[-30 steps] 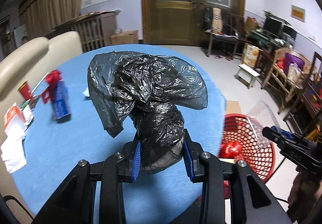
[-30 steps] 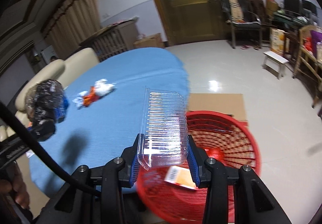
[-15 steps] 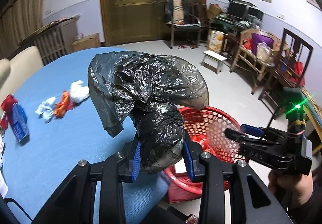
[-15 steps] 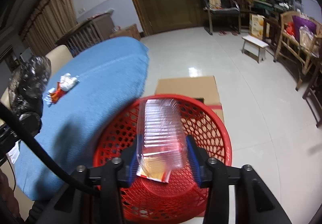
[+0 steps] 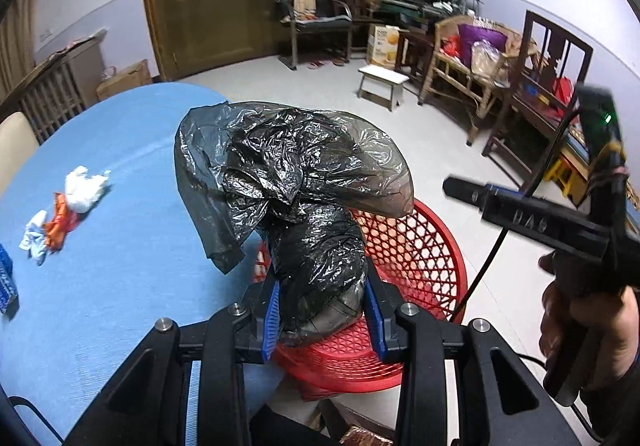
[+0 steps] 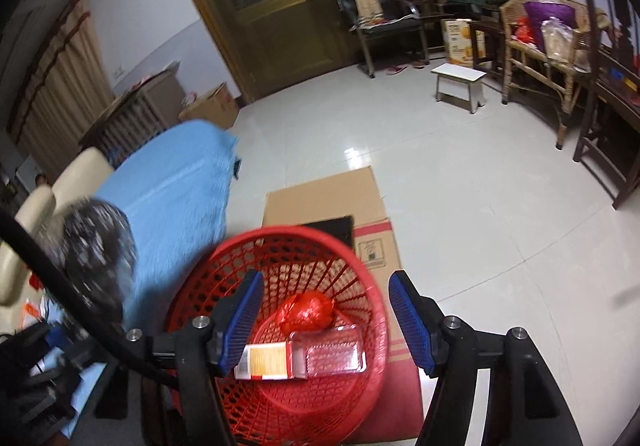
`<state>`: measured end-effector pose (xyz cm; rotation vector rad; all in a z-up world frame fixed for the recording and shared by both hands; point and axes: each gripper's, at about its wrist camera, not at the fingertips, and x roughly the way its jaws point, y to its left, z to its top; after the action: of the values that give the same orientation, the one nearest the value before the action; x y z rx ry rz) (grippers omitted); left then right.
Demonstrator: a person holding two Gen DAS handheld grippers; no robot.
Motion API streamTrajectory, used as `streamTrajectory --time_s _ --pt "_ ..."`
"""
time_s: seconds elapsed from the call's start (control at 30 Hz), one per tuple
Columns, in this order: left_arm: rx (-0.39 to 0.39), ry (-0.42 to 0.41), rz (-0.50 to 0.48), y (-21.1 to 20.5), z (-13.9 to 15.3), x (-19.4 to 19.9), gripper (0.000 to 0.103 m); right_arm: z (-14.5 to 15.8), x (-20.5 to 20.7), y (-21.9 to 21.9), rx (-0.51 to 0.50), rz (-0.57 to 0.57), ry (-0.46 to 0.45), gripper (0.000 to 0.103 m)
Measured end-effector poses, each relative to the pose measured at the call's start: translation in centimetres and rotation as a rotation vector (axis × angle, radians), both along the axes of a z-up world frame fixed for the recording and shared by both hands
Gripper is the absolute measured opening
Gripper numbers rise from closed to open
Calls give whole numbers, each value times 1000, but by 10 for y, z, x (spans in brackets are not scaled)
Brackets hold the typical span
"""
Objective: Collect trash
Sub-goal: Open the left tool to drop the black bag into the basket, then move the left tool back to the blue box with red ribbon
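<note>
Gone from the right gripper: clear tray, now flat on the bottom of the red basket, beside a red wad and a label card. Jaws just opened, spread wide, nothing between, hanging over the basket's rim. Swung from above the table toward its edge: left gripper, pinching the knotted black bag at its lower bulge, loose top flopping above. Probably carried this way to drop over the basket beside the table edge. Waiting near the far edge: crumpled wrappers.
</note>
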<state>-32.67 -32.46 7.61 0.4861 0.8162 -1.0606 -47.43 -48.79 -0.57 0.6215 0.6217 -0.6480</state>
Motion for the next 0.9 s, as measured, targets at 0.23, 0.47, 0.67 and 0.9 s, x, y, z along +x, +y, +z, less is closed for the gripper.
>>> streamTrajectory --time_s 0.23,0.47,0.67,0.9 --pt "74 40 -42 -15 -16 -2 80 13 -11 -11 -14 -43 -33 69" --pt "4 74 34 22 -2 23 80 22 -5 -7 -33 -30 -40 69" --pt "-64 121 215 75 5 71 80 25 14 7 -37 16 -29 69" --pt "-121 144 387 137 4 105 80 25 53 38 -44 121 0 69"
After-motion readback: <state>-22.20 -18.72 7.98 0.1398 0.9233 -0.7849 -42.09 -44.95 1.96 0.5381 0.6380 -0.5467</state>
